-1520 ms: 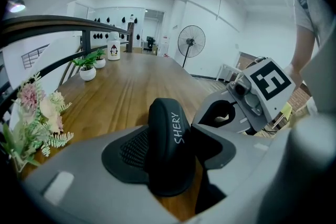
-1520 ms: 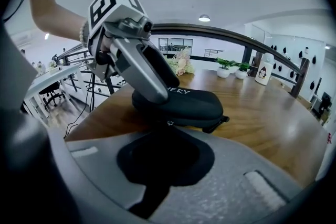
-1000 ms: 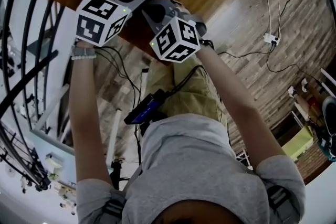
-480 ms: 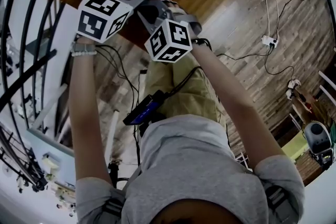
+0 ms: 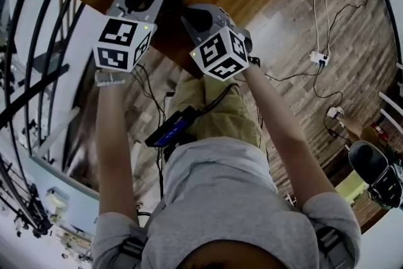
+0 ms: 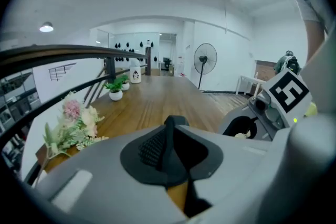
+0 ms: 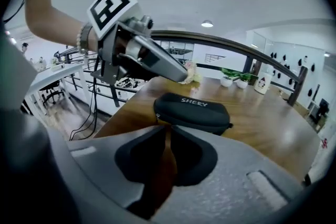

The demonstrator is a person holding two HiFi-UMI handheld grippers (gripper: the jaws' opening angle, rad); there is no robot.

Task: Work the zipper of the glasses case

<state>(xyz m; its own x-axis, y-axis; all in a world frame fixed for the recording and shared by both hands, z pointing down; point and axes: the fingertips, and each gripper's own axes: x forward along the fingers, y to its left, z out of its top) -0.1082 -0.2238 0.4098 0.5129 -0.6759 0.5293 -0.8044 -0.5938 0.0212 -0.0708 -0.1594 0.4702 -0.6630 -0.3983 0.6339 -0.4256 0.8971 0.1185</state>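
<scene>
Quick update from my end: the black glasses case point(image 7: 191, 112) is lying flat on the wooden table point(image 7: 262, 118), zipped shut as far as I can see, right at 12 o'clock just past my right gripper point(image 7: 168, 128). That claw has just been opening, only to a narrow slit, nothing in it. The left gripper point(image 6: 170, 122) has just been closing and its jaws are nearly together, empty too. In the right gripper view it's up at 10 o'clock above the case, not touching.
</scene>
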